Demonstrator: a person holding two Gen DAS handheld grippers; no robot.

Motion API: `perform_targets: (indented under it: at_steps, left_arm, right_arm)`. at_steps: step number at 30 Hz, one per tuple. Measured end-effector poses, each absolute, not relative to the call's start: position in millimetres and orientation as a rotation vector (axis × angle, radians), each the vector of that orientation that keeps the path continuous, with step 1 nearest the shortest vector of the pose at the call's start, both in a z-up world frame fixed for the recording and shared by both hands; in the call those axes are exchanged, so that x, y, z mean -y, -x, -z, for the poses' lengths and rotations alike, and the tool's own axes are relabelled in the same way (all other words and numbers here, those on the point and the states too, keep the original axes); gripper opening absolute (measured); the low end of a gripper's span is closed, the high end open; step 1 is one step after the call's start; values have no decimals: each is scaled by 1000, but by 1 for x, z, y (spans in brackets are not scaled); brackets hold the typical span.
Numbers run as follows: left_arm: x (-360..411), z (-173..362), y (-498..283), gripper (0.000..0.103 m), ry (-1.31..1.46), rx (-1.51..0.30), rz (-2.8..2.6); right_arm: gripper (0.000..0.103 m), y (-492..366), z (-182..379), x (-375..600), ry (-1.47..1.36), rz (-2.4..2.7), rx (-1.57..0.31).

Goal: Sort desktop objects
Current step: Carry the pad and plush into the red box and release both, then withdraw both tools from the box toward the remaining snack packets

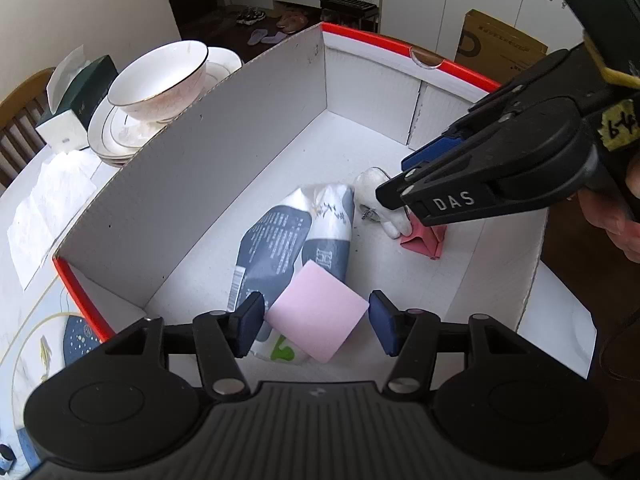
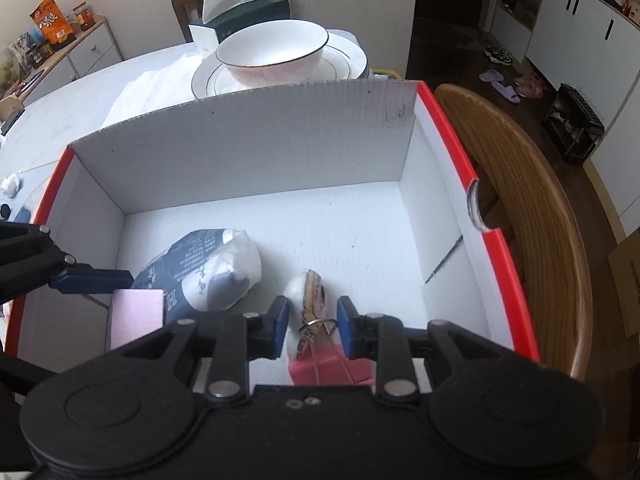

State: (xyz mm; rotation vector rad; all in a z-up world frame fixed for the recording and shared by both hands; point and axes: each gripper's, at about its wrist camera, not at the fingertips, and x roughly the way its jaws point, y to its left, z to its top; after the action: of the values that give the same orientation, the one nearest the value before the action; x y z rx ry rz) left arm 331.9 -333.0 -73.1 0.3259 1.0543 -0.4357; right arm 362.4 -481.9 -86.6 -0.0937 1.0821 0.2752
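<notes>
A white cardboard box with a red rim (image 1: 372, 40) (image 2: 260, 140) stands on the table, and both grippers reach down into it. My left gripper (image 1: 316, 326) is shut on a pink sticky-note block (image 1: 316, 312) (image 2: 136, 316), held just above a blue-grey and white tissue pack (image 1: 280, 240) (image 2: 208, 268). My right gripper (image 2: 313, 330) (image 1: 400, 178) stands open around a white plush keychain toy (image 2: 306, 292) (image 1: 372, 190); a gap shows beside its right pad. The toy rests against a pink folded-paper piece (image 2: 328, 368) (image 1: 424, 240) on the box floor.
Beyond the box's far wall, a white bowl (image 2: 272, 52) (image 1: 160, 76) sits on stacked plates, with a dark green tissue box (image 2: 248, 12) (image 1: 84, 88) behind. White paper napkins (image 1: 52, 200) lie on the table. A wooden chair (image 2: 520, 200) stands against the box's right side.
</notes>
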Motion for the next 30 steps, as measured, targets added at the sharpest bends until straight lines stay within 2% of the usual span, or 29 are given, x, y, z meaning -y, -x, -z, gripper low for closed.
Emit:
perform_targets:
  at_steps: [2,5,11,13,16,20,24,29,30]
  left_arm:
    - [331,74,-332,56,-312,-1061,430]
    - [326,74,-330,64,-291,-1048,410]
    - [316,64,-322,70,-237,-1002,408]
    - [315,61,-318,73,-230,-982,409]
    - [314,55,-311,73,-229,-951,401]
    - [308,46,-301,73,-192,-915,390]
    - [303,36,-293,73,-171,-860,366]
    - [296,24,-284,73,-143,-811,344]
    - [294,21,-282,73,-137,-802,342]
  right_arm:
    - [29,-361,86,483,86,-274,-1080]
    - [35,-359,82,485,73,-275,-1071]
    - [37,-353,72,496,37,-283,-1040]
    - [41,-350,67,499,28,-290,-1026]
    - [51,-343,58,501,21,-299,-998]
    - [52,-333,49,505,5,-320,-967]
    - [66,-323,42,506,-2,-338,-933]
    - [67,-313,33,503,15,-355,-891]
    - [72,-311,31,502,17,-358,-882]
